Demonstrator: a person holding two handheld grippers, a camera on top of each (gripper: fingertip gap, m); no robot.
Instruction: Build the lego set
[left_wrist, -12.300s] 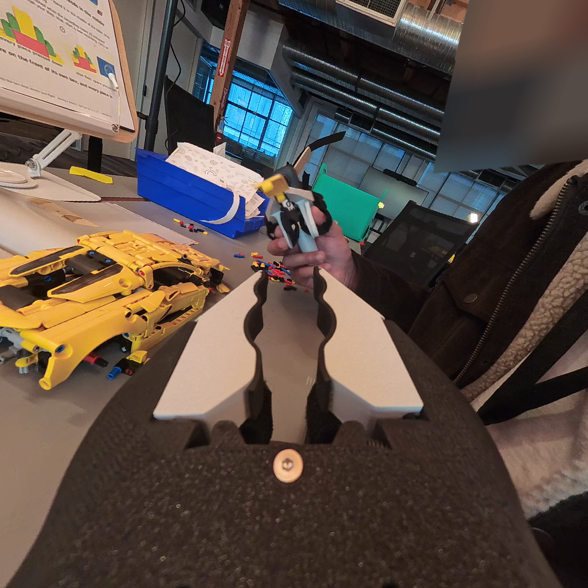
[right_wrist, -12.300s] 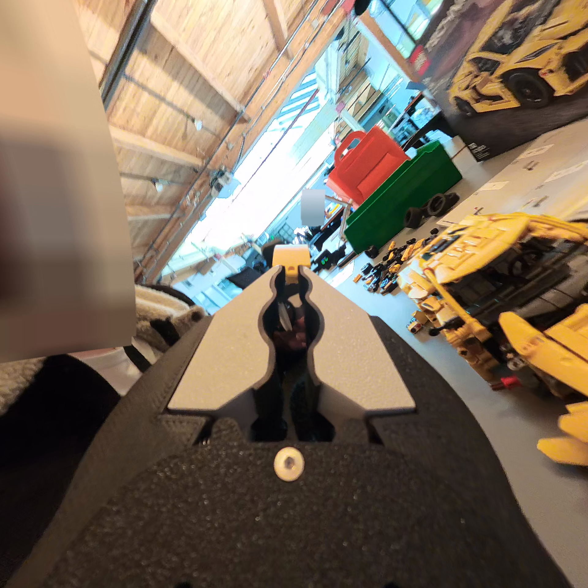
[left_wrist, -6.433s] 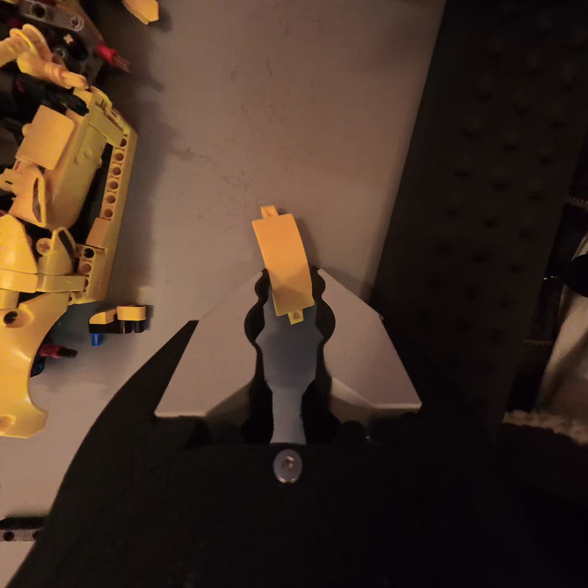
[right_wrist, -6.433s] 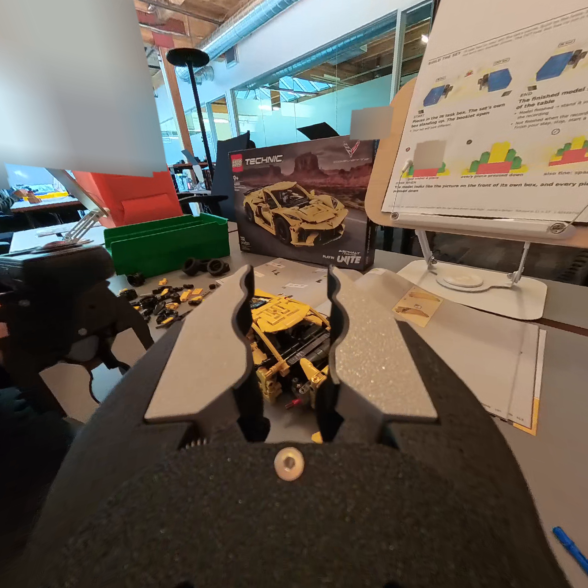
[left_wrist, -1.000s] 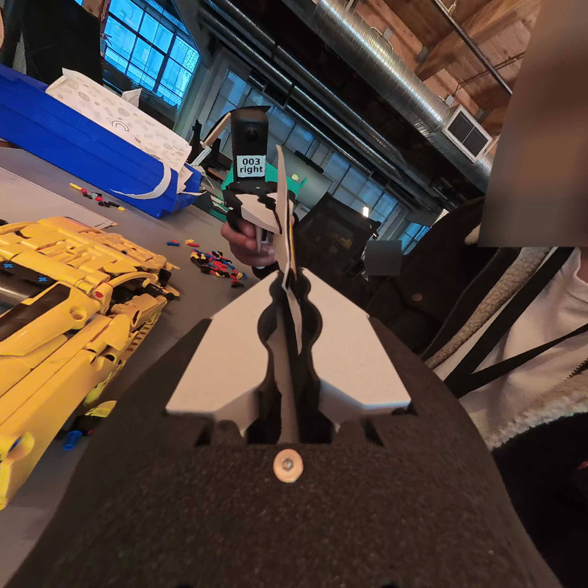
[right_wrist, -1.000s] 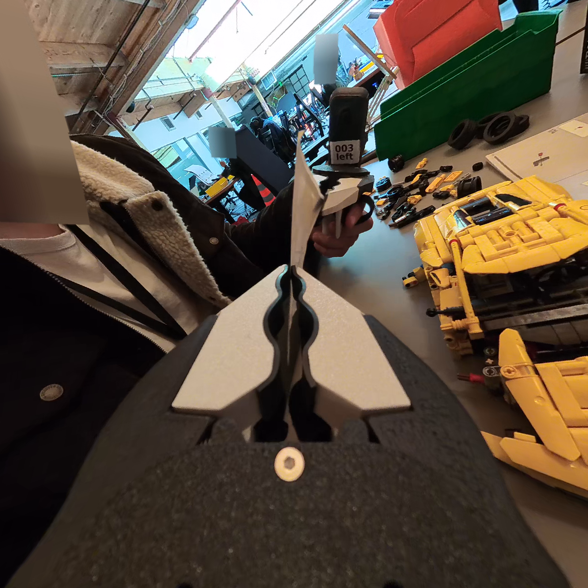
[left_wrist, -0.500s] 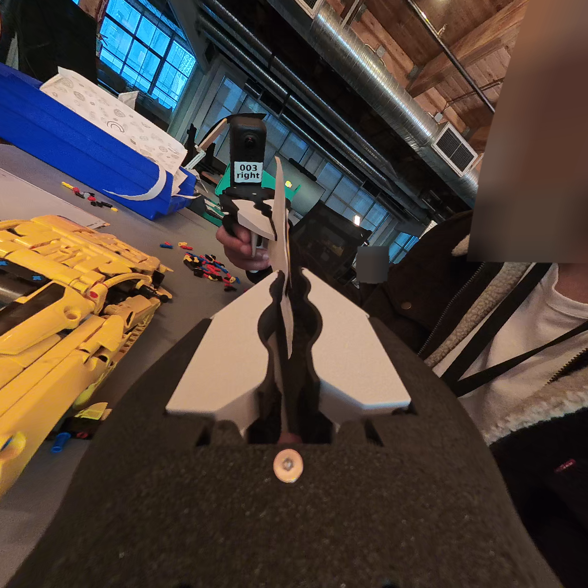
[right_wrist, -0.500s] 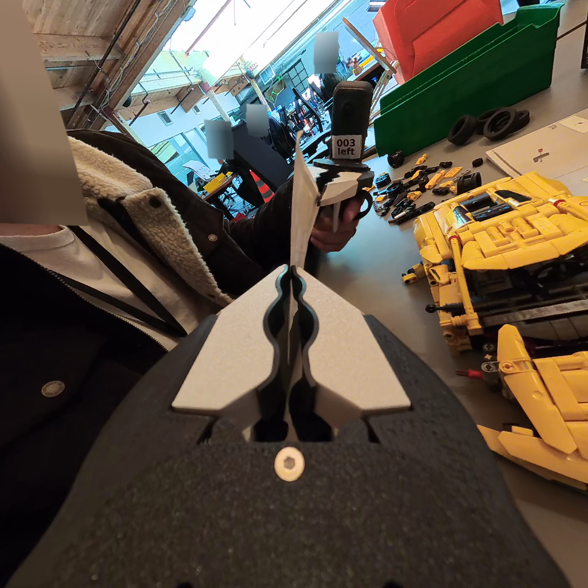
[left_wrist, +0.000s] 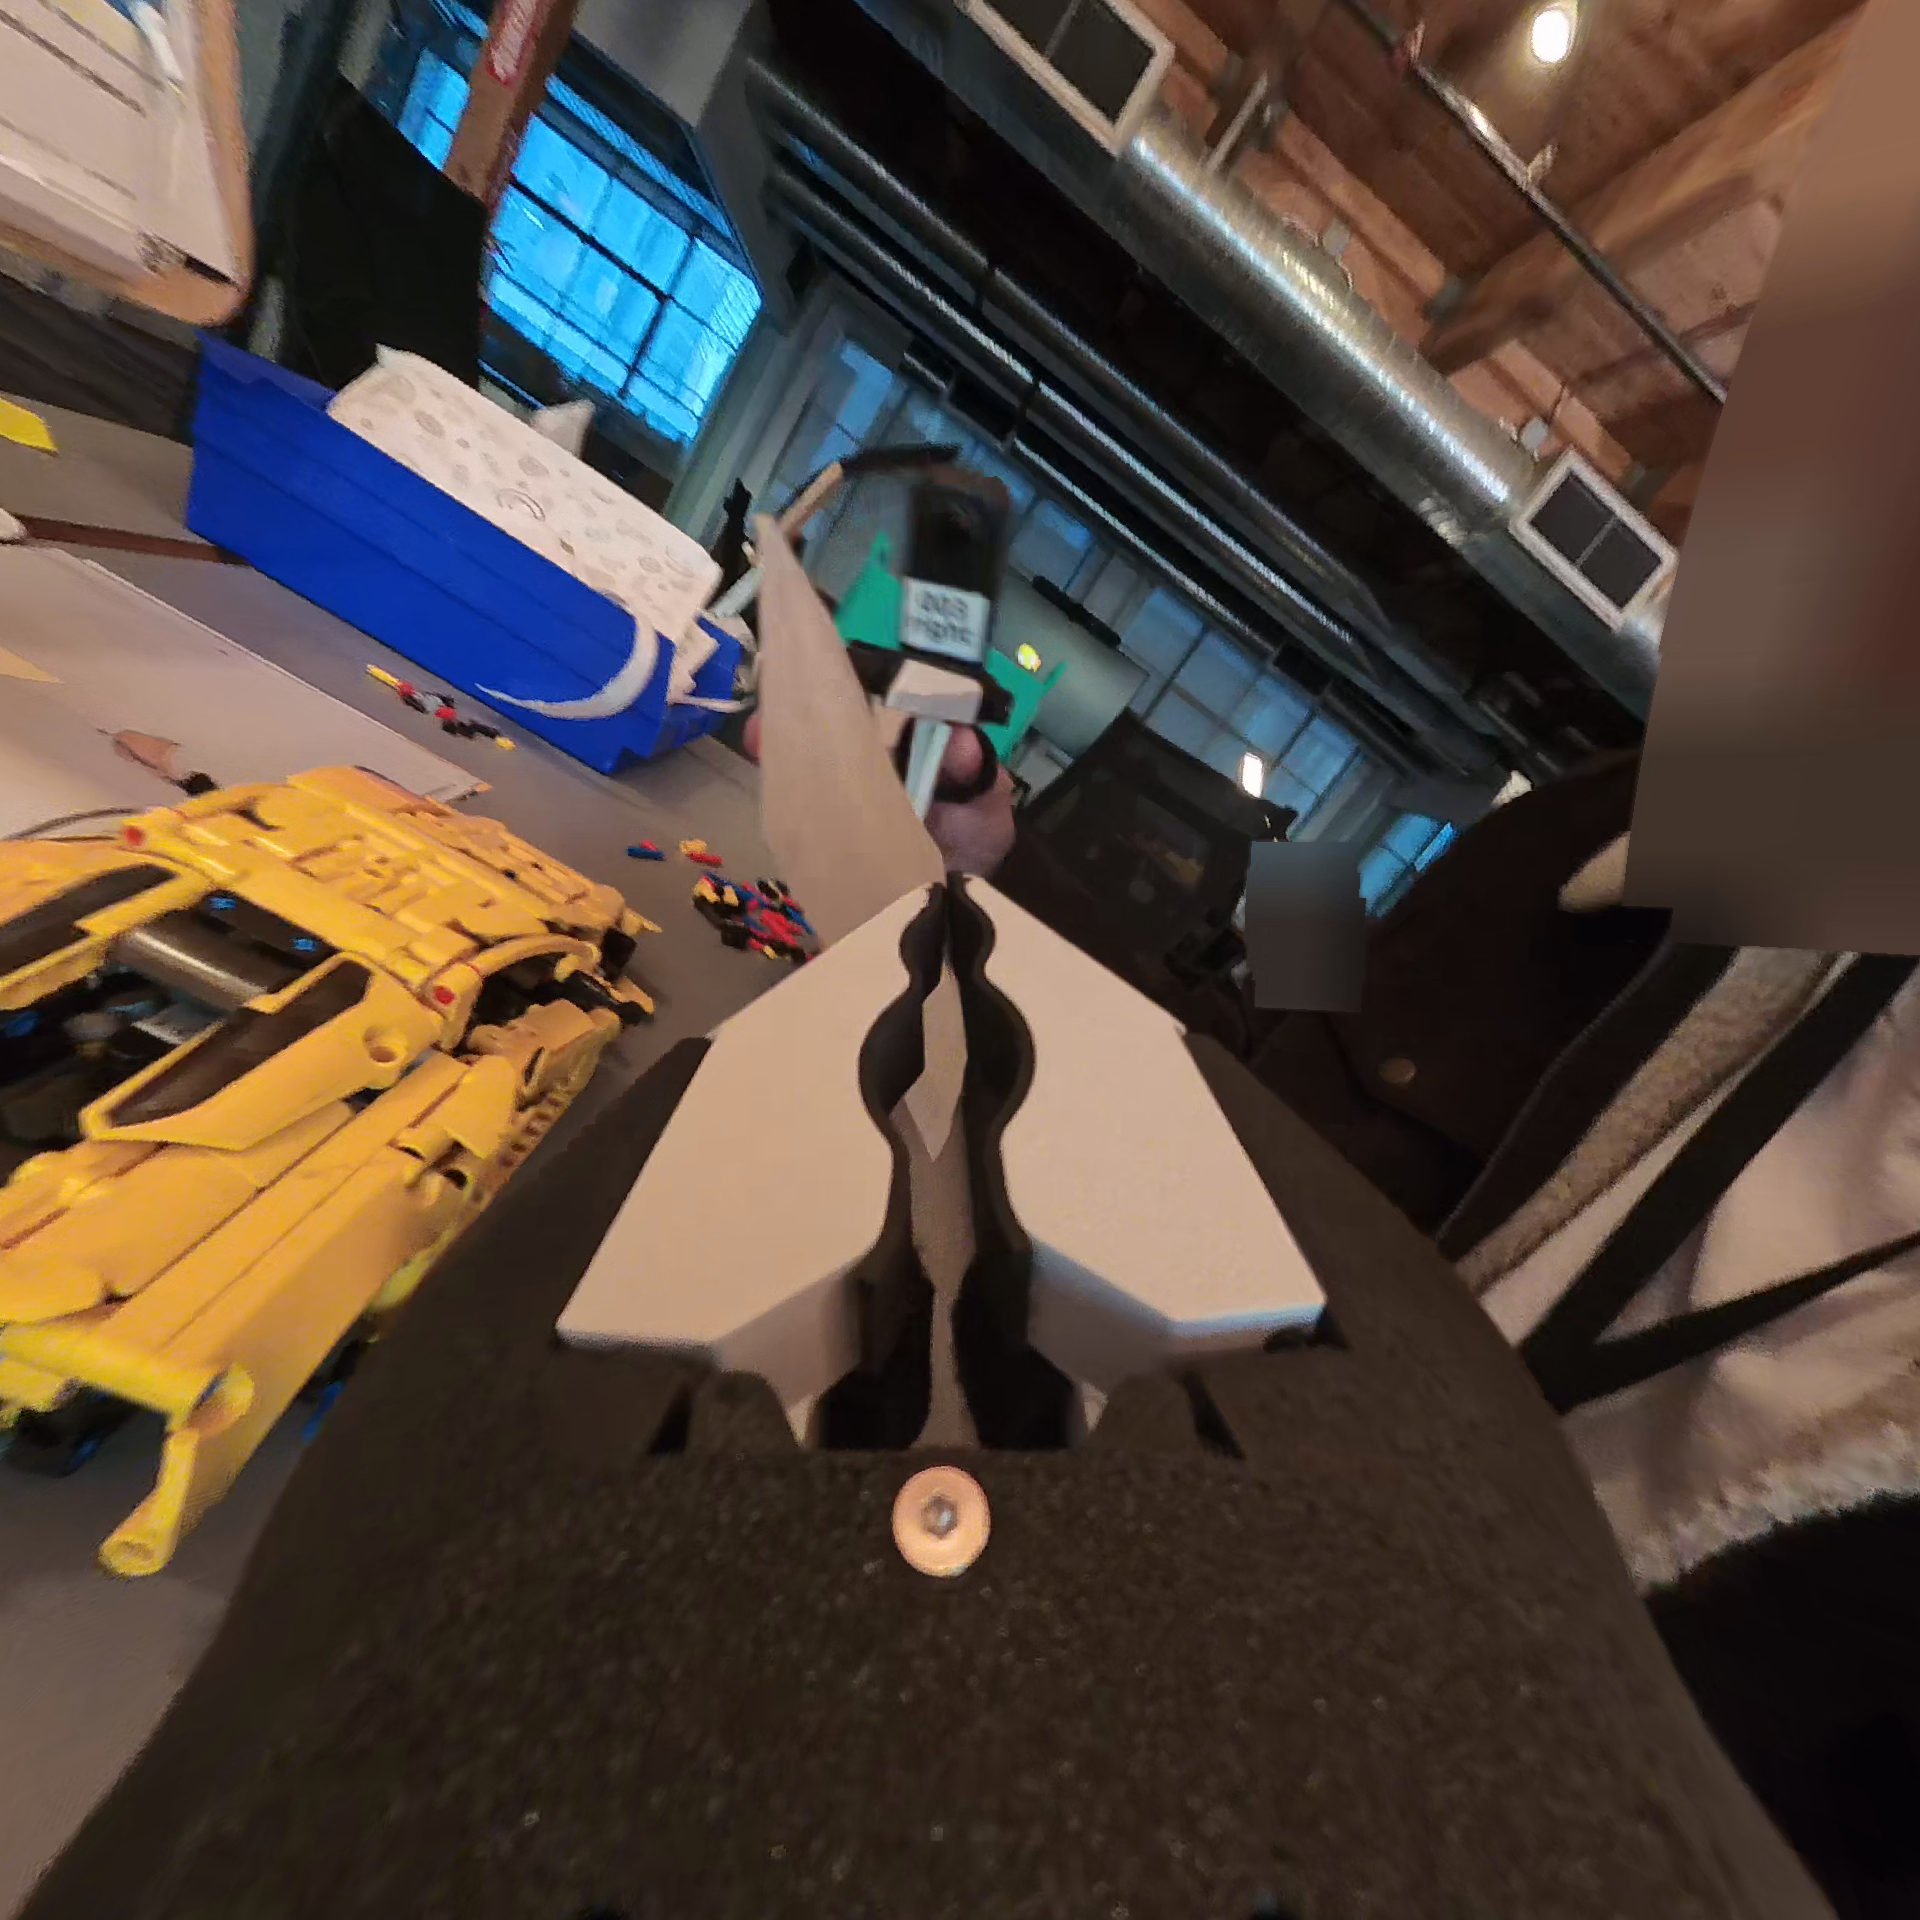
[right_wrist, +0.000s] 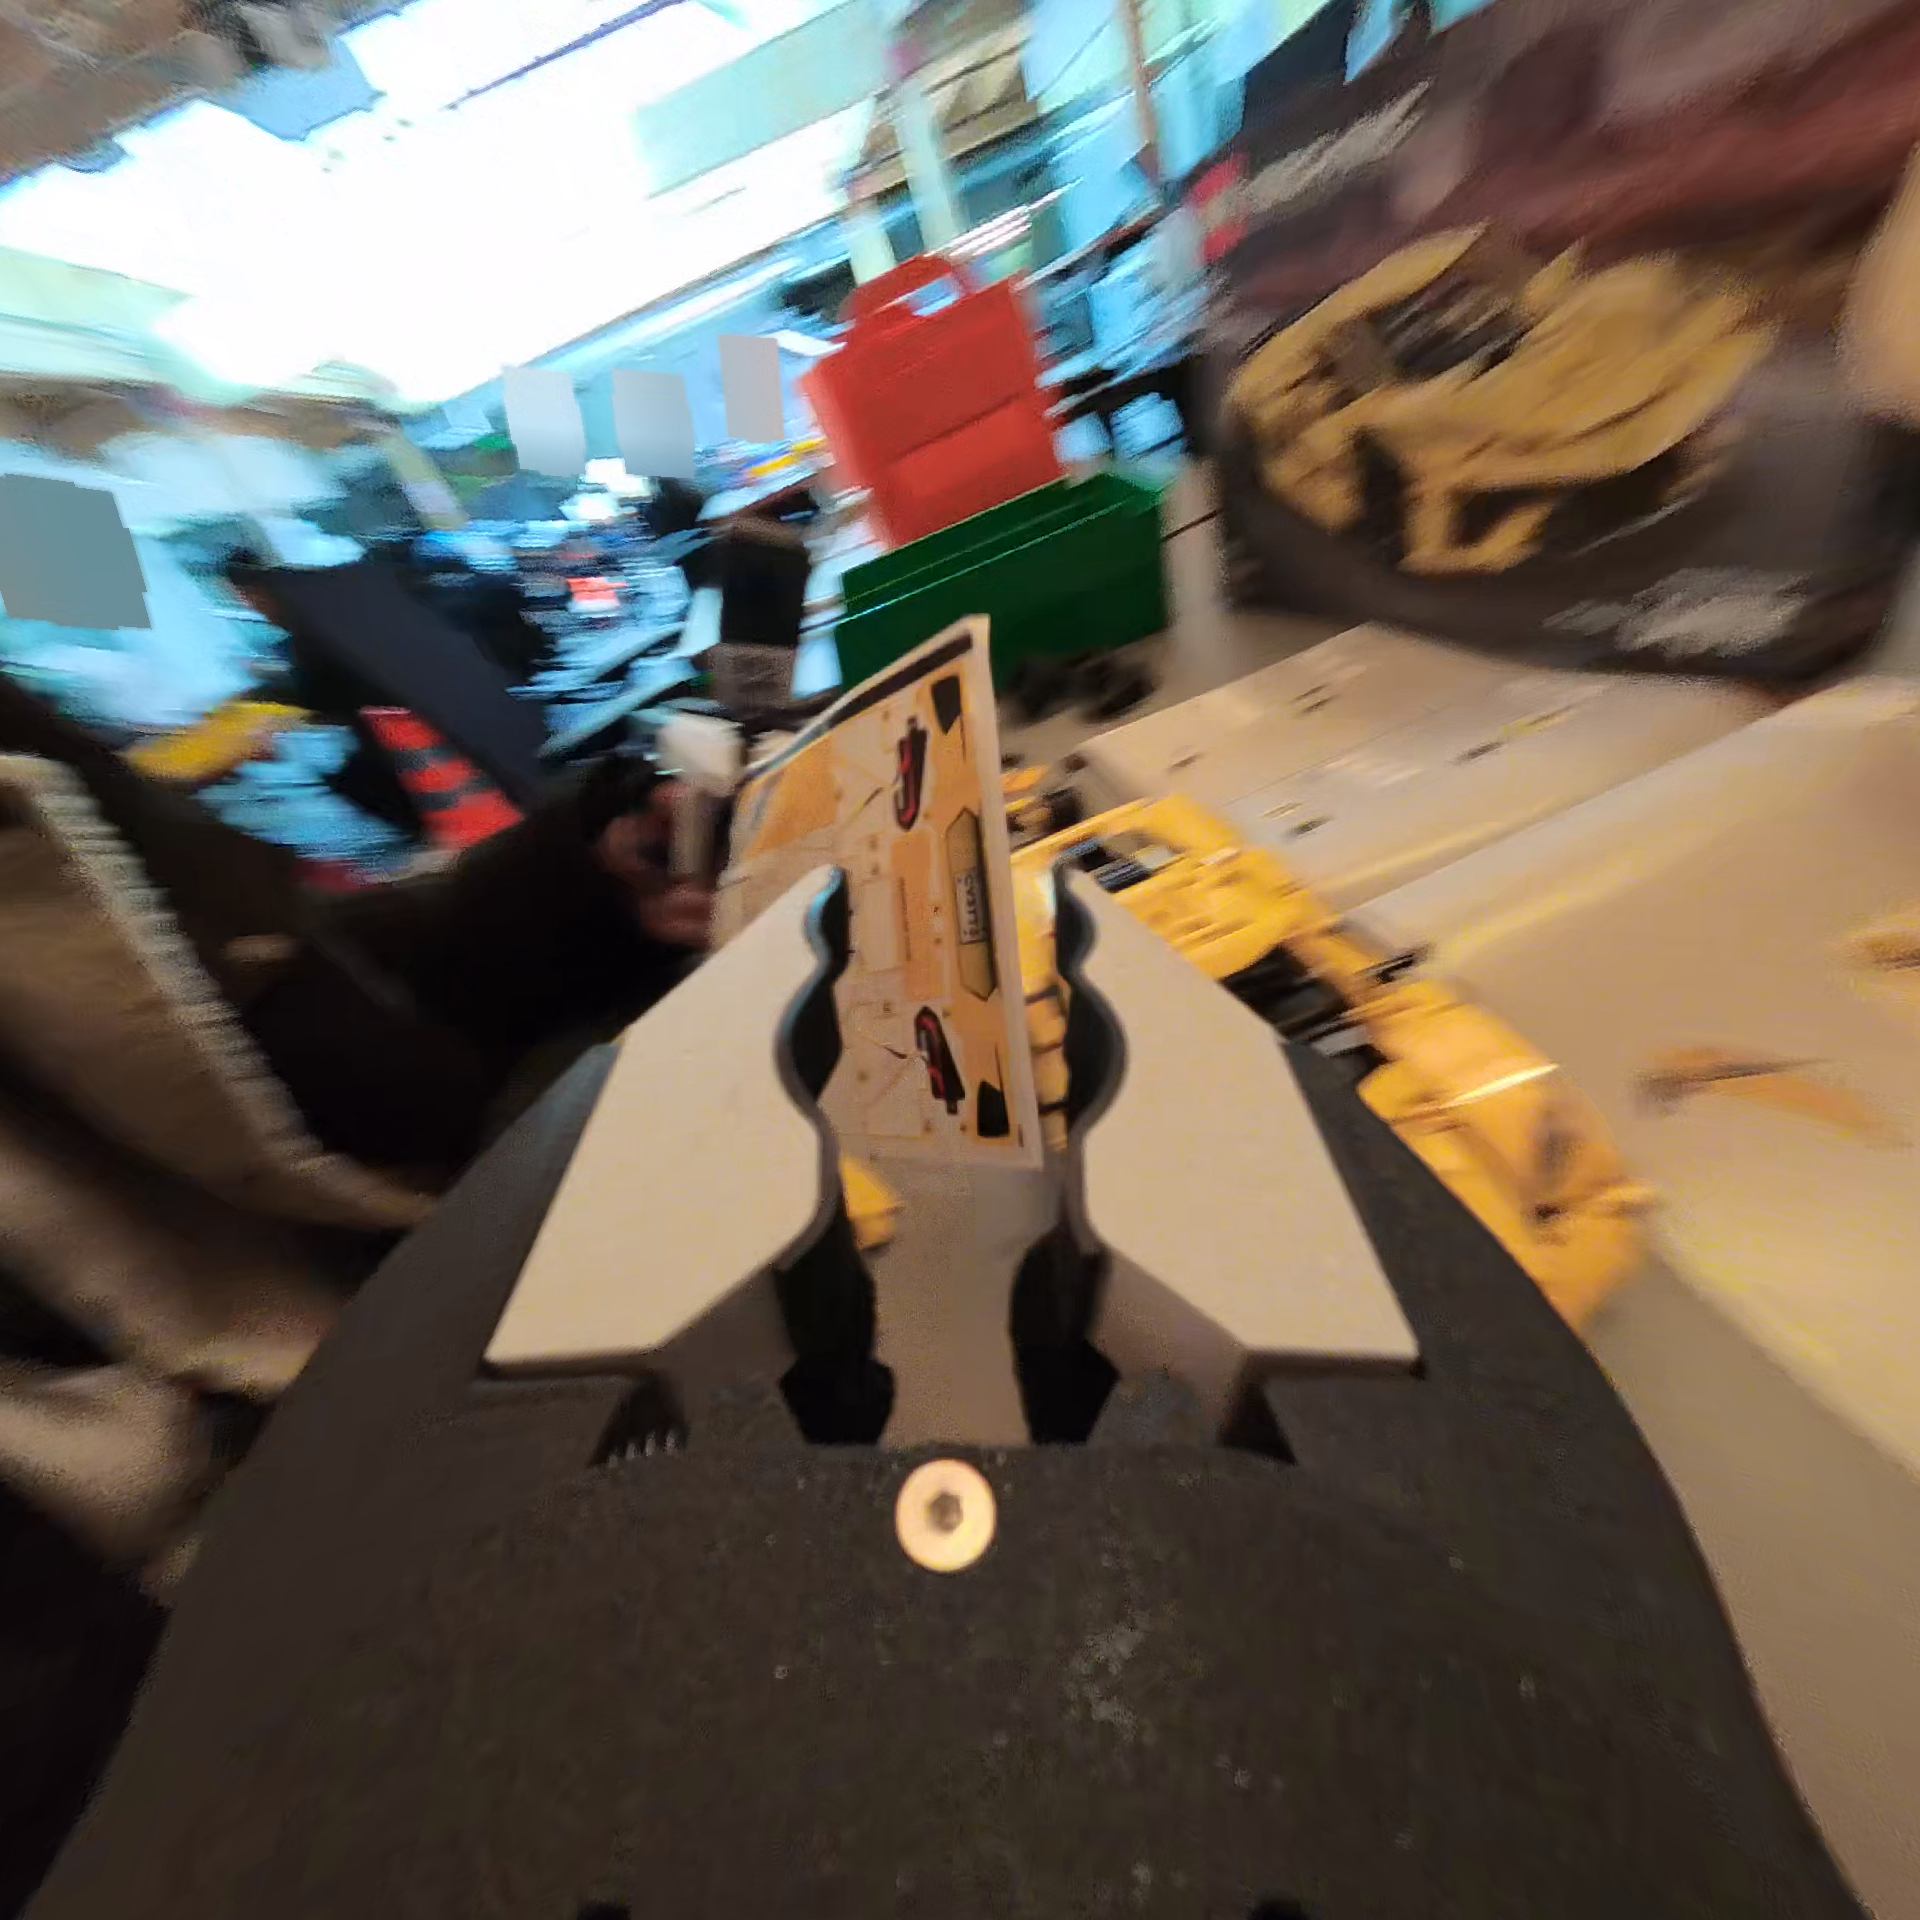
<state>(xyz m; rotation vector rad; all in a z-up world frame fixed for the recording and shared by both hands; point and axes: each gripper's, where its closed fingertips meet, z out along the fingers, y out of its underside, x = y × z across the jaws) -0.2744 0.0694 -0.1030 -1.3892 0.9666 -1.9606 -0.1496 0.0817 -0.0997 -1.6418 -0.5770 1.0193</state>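
My left gripper (left_wrist: 951, 896) is shut on a sticker sheet (left_wrist: 831, 748), whose blank back rises up and left from the fingertips. In the right wrist view the sheet's printed face (right_wrist: 914, 935) shows yellow and black stickers. It stands between and beyond the fingers of my right gripper (right_wrist: 945, 883), which is open and does not clamp it. The right gripper also shows farther off in the left wrist view (left_wrist: 940, 696), held in a hand. The yellow Lego car (left_wrist: 291, 987) lies on the grey table to the left; it is blurred in the right wrist view (right_wrist: 1299, 956).
A blue bin (left_wrist: 416, 582) with white paper stands at the back, with loose small pieces (left_wrist: 758, 914) in front of it. A green bin (right_wrist: 997, 582), a red bin (right_wrist: 935, 416), the set's box (right_wrist: 1558, 468) and paper sheets (right_wrist: 1403, 748) lie beyond. A person's coat (left_wrist: 1558, 1039) is close on the right. The tips of one gripper are about 12 cm away from the tips of the other.
My right gripper has opened and let go of the sheet's edge, and it is moving fast, so its view is blurred. My left gripper keeps hold of the sheet, which has turned.
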